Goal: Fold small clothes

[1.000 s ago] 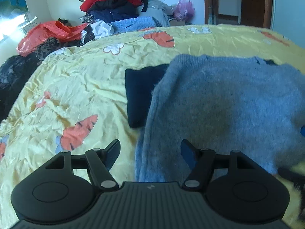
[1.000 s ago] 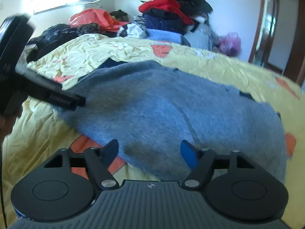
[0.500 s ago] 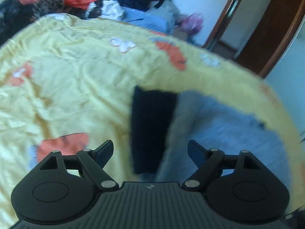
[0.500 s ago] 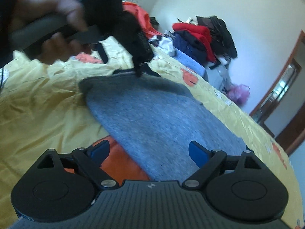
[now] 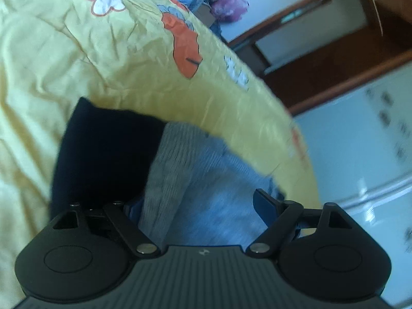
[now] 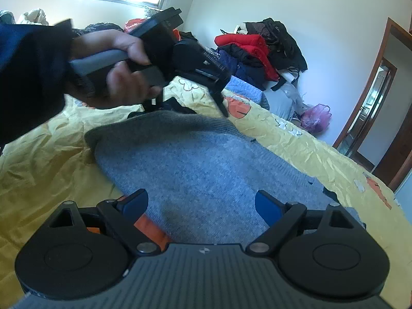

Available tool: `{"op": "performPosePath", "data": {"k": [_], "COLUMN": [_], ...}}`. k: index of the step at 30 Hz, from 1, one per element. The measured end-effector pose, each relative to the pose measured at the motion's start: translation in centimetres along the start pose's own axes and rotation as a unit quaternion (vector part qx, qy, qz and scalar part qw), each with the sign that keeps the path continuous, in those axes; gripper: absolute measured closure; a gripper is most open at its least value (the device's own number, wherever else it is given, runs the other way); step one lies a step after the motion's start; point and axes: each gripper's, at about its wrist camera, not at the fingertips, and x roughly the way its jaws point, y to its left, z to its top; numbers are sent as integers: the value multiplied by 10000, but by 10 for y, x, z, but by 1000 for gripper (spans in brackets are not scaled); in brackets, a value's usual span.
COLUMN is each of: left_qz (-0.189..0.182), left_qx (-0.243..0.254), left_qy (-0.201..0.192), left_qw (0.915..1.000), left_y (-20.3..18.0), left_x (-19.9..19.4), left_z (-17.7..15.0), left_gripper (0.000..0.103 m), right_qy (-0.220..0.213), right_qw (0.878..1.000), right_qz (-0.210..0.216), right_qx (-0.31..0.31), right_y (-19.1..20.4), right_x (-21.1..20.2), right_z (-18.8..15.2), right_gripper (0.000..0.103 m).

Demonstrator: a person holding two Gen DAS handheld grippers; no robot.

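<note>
A grey-blue knit sweater [image 6: 206,164] lies spread on the yellow bed sheet [image 6: 46,159]. A dark navy garment [image 5: 103,149] lies beside and partly under its far edge; it shows as a dark sliver in the right wrist view [image 6: 175,108]. My left gripper [image 5: 195,206] is open, low over the sweater's edge [image 5: 195,180] by the navy garment, and it also shows in the right wrist view [image 6: 219,90], held in a hand. My right gripper [image 6: 200,203] is open over the sweater's near part.
A heap of clothes [image 6: 257,49] with a red jacket is piled at the far end of the bed. A pink bag [image 6: 316,118] sits by the wall. A wooden door frame [image 6: 370,103] is at the right. The bed's edge [image 5: 296,139] curves close on the right.
My left gripper has tilted and moved down and forward to the sweater's edge by the navy garment. My right gripper has swung left and come closer over the sweater. Both stay open.
</note>
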Motion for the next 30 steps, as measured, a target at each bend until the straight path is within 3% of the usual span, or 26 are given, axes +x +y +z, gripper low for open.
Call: {"op": "performPosePath", "data": {"k": [2,3,4,5,6,7,9,10,12,15,17,18,22,27,30], "left_qz": [-83,-2,135,263,398,561,991,1258,1824,2809,3205,3235,2998,3269,3225], "left_qx": [-67,-71,-62,-36,-20,40,353,589,1290,2201,2504,2529,2287,2601,2624], "left_qy": [-132,-216,-278,-302,-304,-326,-437,-561,-963,-1382,-1410,-1441,-1466,-1318,-1332], "left_qw": [9999,9997,9995,9992,9987,9979,9935,9887,9700,9239,9026,9003,9145,8989,8997], "left_y": [-1,-2,-4,-5,-6,-8,-14,-18,-31,-46,-47,-45,-43,-52,-50], "left_x": [3,6,9,13,16,20,24,26,26,31,33,26,-2,-4,-7], "left_z": [6,9,12,14,15,15,14,14,6,-2,-3,-5,-11,-43,-62], "left_gripper": [19,26,34,56,70,73,92,92,92,92,91,91,90,85,72], "right_qy": [32,43,46,45,46,54,69,78,112,138,141,155,143,-52,133], "right_qw": [10000,10000,10000,9999,9999,9999,9998,9998,9997,9996,9996,9996,9994,9982,9954], "right_qz": [-1,3,1,-7,-13,-20,-25,-29,-25,7,22,15,37,-175,-286], "right_qx": [26,43,67,94,117,141,176,191,217,261,263,255,321,563,906], "right_y": [0,-1,-1,-2,-3,-3,-4,-5,-6,-7,-6,-6,-7,-15,-28], "right_x": [2,2,3,3,3,3,3,3,5,7,8,8,9,9,17], "right_z": [-1,-2,-2,-3,-3,-4,-6,-7,-8,-8,-9,-9,-9,-4,-7], "right_gripper": [12,12,12,12,12,11,11,11,11,11,11,11,11,10,8]}}
